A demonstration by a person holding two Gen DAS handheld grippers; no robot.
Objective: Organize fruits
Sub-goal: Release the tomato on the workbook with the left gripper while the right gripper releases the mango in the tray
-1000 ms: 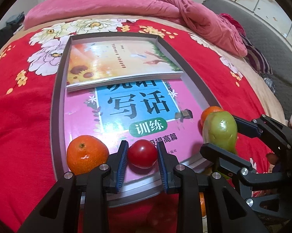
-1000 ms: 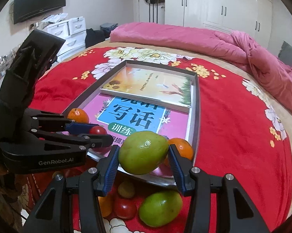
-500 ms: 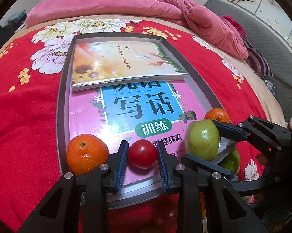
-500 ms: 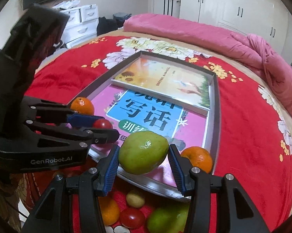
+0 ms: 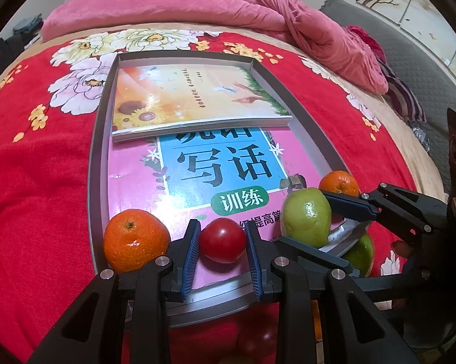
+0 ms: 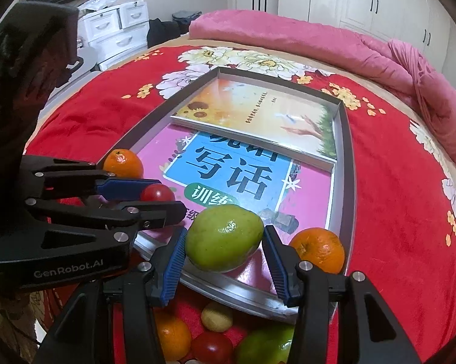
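A grey tray point(image 5: 96, 157) point(image 6: 348, 163) holding two books lies on the red bed. My left gripper point(image 5: 222, 244) point(image 6: 161, 195) is shut on a red tomato point(image 5: 223, 239) point(image 6: 157, 193) over the tray's near edge, beside an orange point(image 5: 135, 239) point(image 6: 123, 163) in the near left corner. My right gripper point(image 6: 225, 242) point(image 5: 316, 218) is shut on a green mango point(image 6: 225, 238) point(image 5: 306, 217) just above the tray's near edge, next to a second orange point(image 6: 317, 250) point(image 5: 338, 183) in the near right corner.
Loose fruit lies on the bedspread below the tray: an orange point(image 6: 171, 336), a tomato point(image 6: 212, 347), a small yellow fruit point(image 6: 217, 317) and a green mango point(image 6: 266, 344) point(image 5: 360, 254). A pink duvet point(image 5: 197, 6) is bunched at the far side.
My right gripper has carried the green mango left and forward, from beside the tray's corner to over its near edge. My left gripper with the tomato has barely moved.
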